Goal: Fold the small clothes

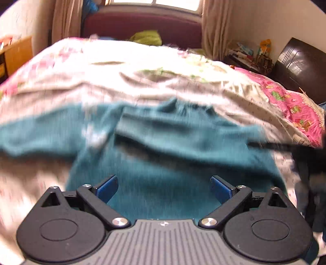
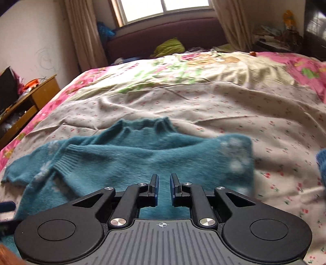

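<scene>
A teal knitted sweater (image 2: 130, 155) lies mid-frame on the floral-sheeted bed (image 2: 224, 106); curtained window (image 2: 163, 10) at top. Left gripper (image 1: 164, 188) fingers wide open, right gripper (image 2: 164, 188) fingers narrowly parted, both empty.

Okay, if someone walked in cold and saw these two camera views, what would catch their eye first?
Probably the teal knit sweater, spread across the near part of the bed with one sleeve folded over its front. Under it lies a floral bedsheet, pink along its edges, running back to a bright window. Close up, the left gripper stands wide open above the sweater, while the right gripper shows only a narrow gap, holding nothing.
</scene>
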